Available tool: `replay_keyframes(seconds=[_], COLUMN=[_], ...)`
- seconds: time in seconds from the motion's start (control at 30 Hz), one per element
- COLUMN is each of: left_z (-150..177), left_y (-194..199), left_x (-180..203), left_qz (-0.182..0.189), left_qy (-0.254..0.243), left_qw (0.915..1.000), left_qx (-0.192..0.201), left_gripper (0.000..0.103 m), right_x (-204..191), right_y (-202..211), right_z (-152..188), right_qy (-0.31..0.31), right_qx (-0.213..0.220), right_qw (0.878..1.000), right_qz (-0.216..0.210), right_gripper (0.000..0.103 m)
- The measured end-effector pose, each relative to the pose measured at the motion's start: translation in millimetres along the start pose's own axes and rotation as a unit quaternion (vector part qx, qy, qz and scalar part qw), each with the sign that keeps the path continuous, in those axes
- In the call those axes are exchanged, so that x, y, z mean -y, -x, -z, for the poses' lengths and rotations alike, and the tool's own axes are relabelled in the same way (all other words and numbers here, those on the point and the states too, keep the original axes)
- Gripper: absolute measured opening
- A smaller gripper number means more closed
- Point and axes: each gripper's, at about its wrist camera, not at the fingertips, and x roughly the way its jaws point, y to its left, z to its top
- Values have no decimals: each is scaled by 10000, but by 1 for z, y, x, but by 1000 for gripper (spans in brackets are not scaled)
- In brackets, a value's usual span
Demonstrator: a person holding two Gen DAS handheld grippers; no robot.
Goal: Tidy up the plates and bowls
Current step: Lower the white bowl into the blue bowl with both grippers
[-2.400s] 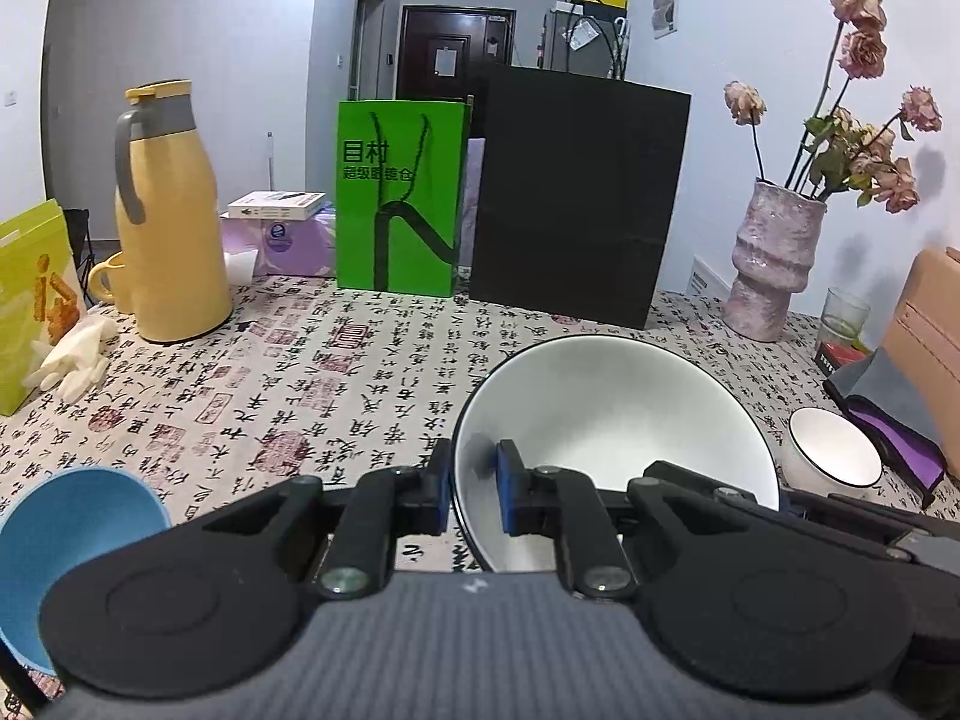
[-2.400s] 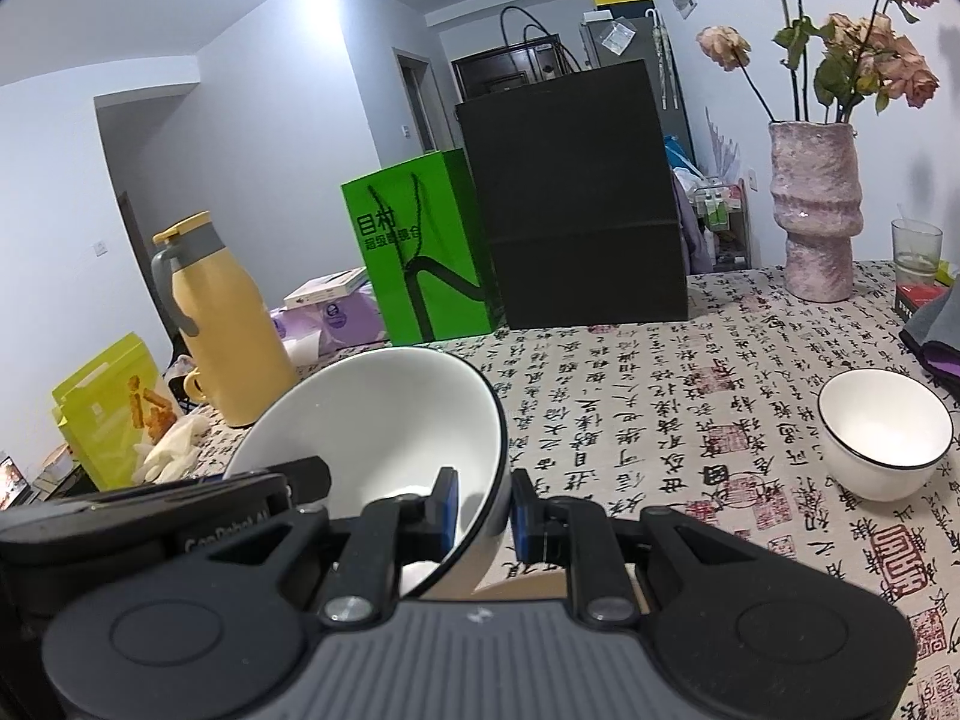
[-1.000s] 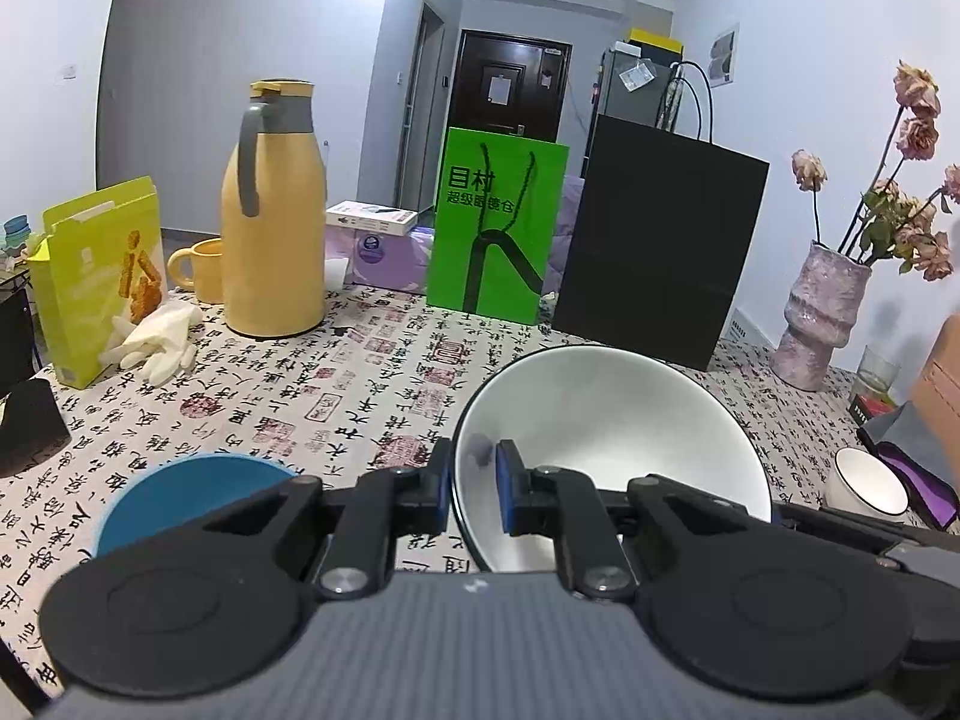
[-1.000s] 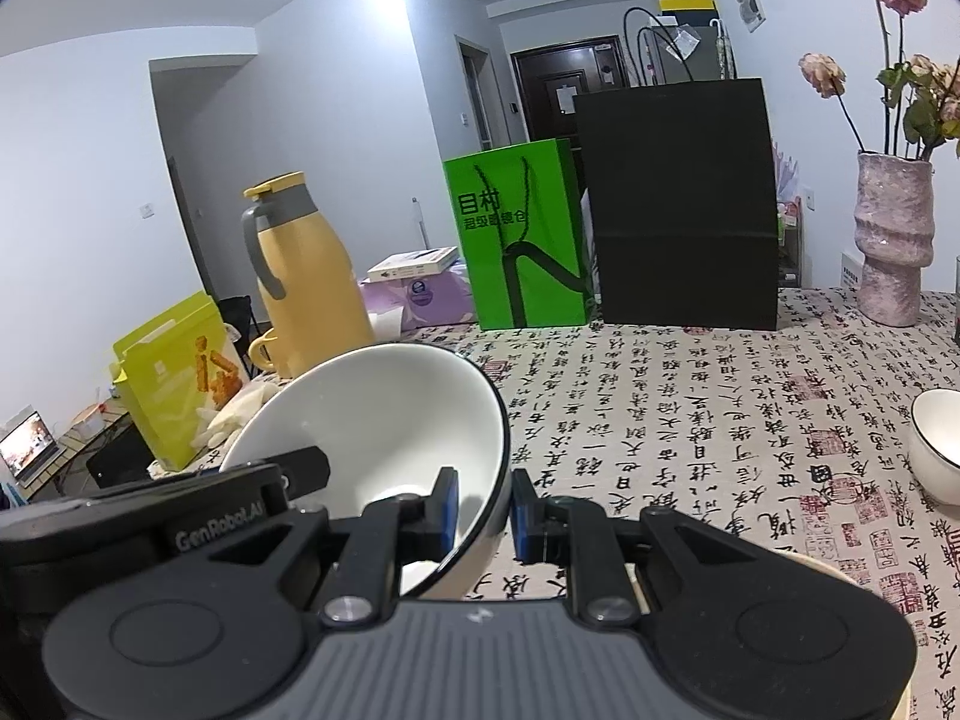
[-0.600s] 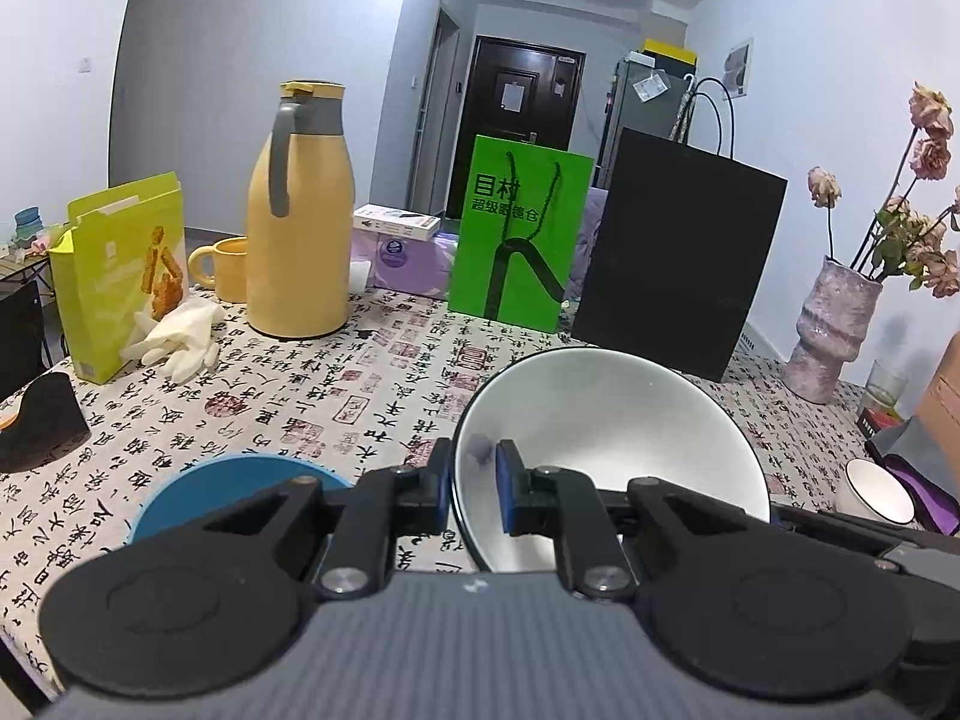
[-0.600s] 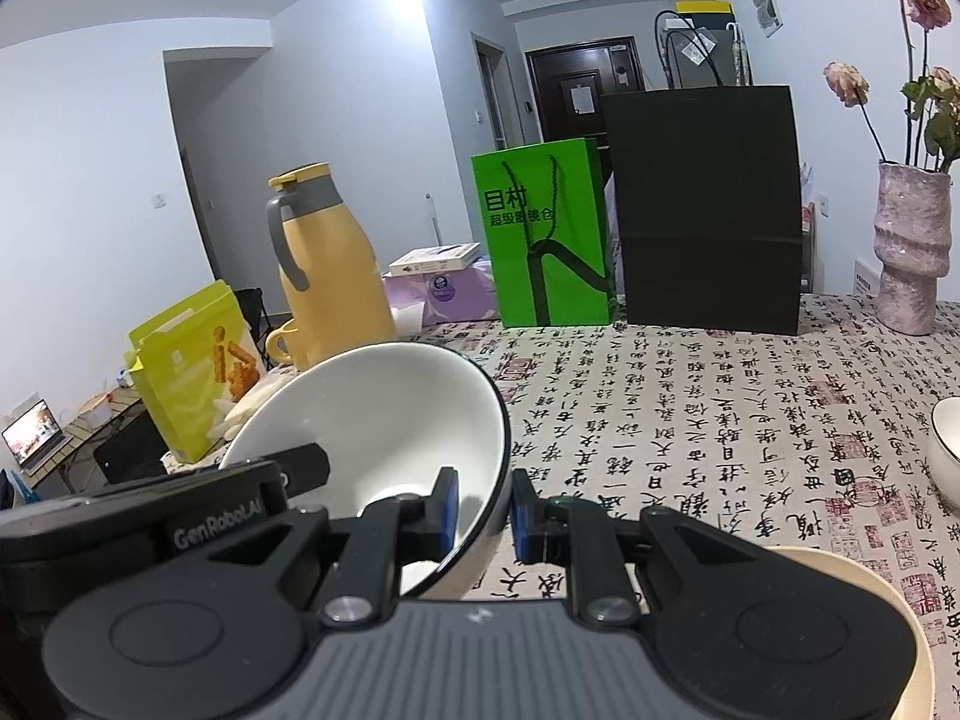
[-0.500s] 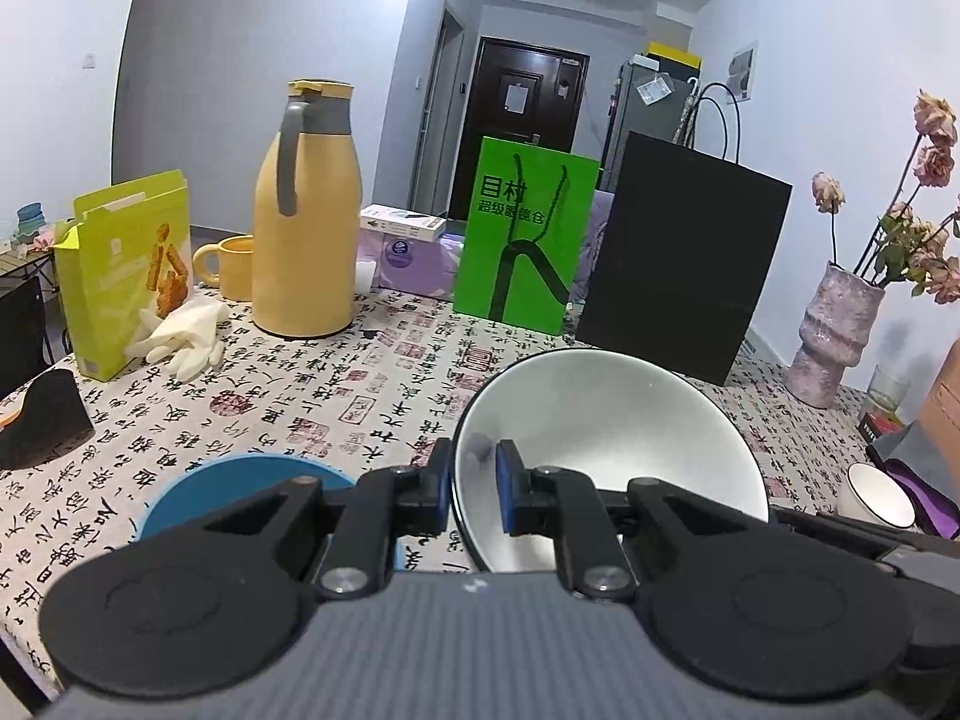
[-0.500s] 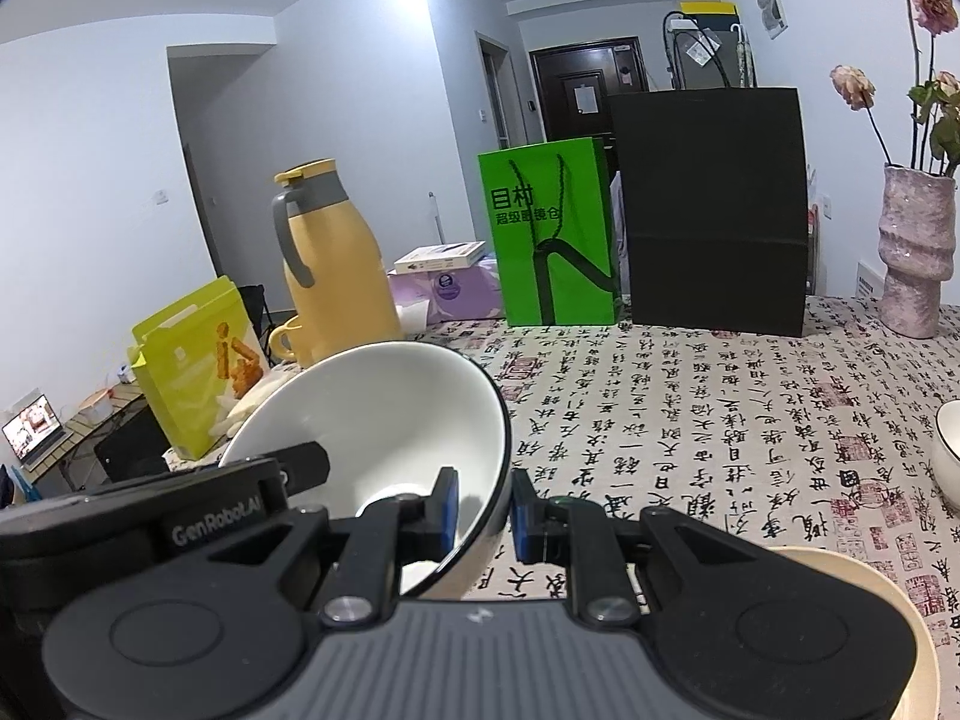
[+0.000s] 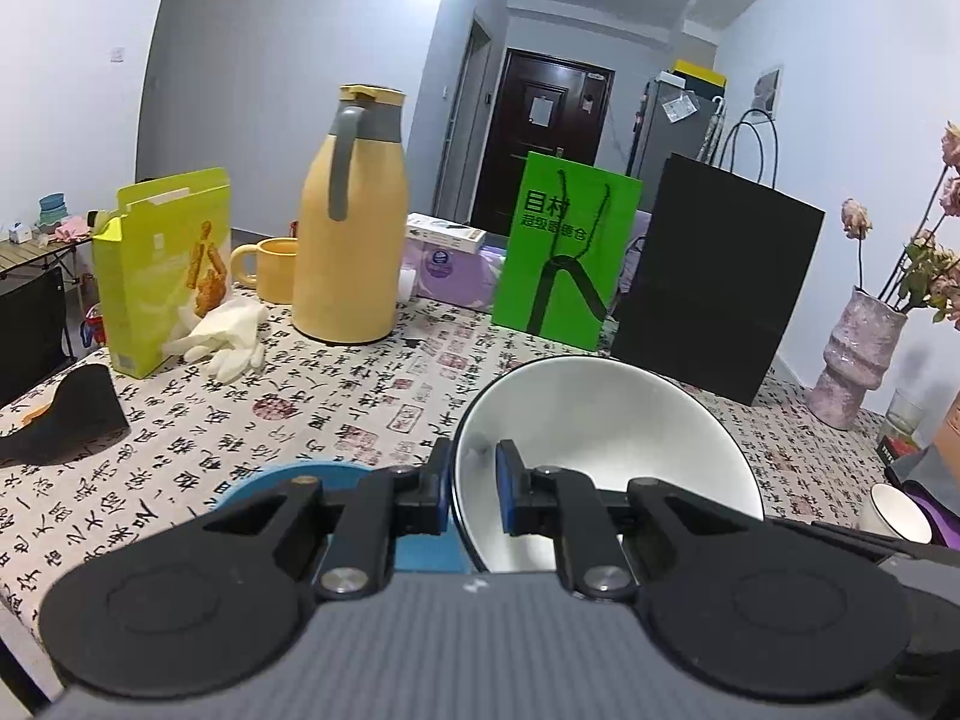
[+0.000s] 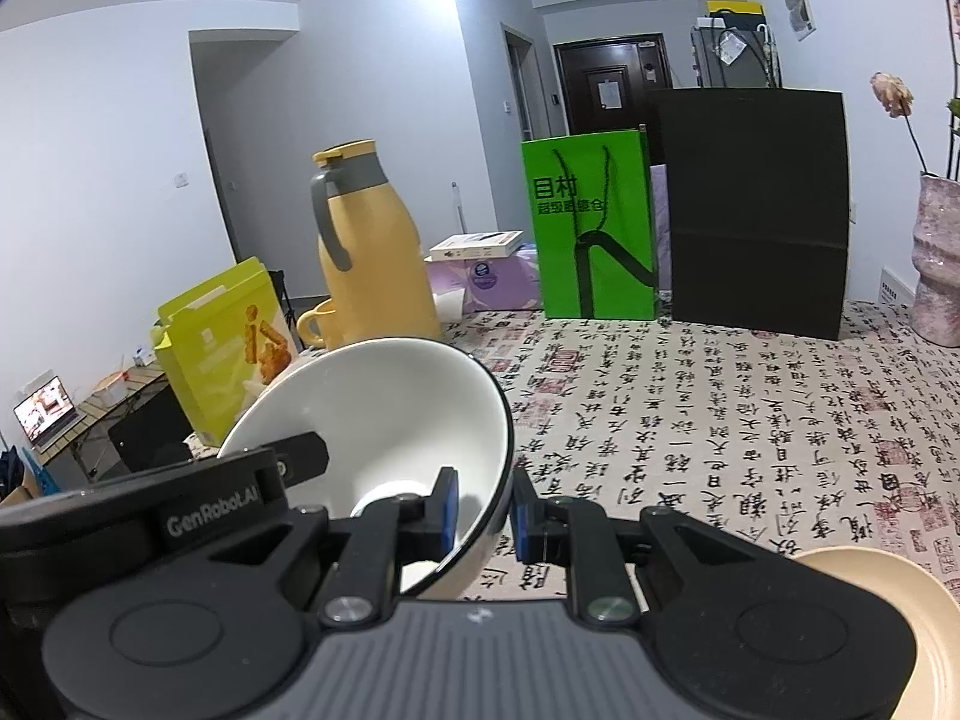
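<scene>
A large white bowl (image 9: 606, 450) with a dark rim hangs above the table, held from both sides. My left gripper (image 9: 473, 489) is shut on its left rim, one blue pad inside the bowl and one outside. In the right wrist view the same white bowl (image 10: 384, 414) tilts toward the left, and my right gripper (image 10: 483, 507) is shut on its right rim. A blue bowl (image 9: 300, 480) sits on the table just below and left of the held one, mostly hidden by my left gripper. A cream plate (image 10: 882, 588) lies at the lower right. A small white bowl (image 9: 894, 513) stands far right.
On the patterned tablecloth (image 9: 336, 396) stand a yellow jug (image 9: 351, 246), a yellow mug (image 9: 267, 261), a yellow-green box (image 9: 165, 264), white gloves (image 9: 225, 336), a green bag (image 9: 564, 258), a black bag (image 9: 714, 276) and a pink vase (image 9: 855, 360). A dark object (image 9: 66, 414) lies at the left edge.
Both grippers have carried the white bowl leftward across the table. The blue bowl now lies directly beneath it, and the small white bowl has slid toward the right edge of view.
</scene>
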Motion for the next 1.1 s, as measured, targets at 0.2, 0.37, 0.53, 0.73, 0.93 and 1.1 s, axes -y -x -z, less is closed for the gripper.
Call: replay_keyframes(seconds=[0.2, 0.37, 0.53, 0.73, 0.93, 1.1], left_z=[0, 0, 2, 5, 7, 10], left_y=[-1, -4, -5, -7, -10, -14], left_x=[-18, -33, -46, -61, -73, -80], left_qz=[-107, -185, -260, -338, -391, -422], left_qy=[91, 164, 235, 337, 401, 432], left_qw=[9999, 9997, 9994, 9988, 9983, 9979], left_qx=[-14, -36, -51, -96, -160, -241], left_gripper=[14, 14, 14, 14, 14, 14], right_x=[-15, -27, -38, -51, -60, -64], right_y=[-11, -21, -29, -41, -48, -55], right_z=[1, 3, 4, 6, 9, 11], right_qy=[59, 121, 206, 291, 336, 338], right_qx=[-91, -174, -257, -362, -465, -555], right_qw=[9999, 9996, 9992, 9985, 9978, 9972], right_qz=[-100, -173, -241, -300, -340, -359], right_gripper=[17, 17, 17, 17, 17, 17])
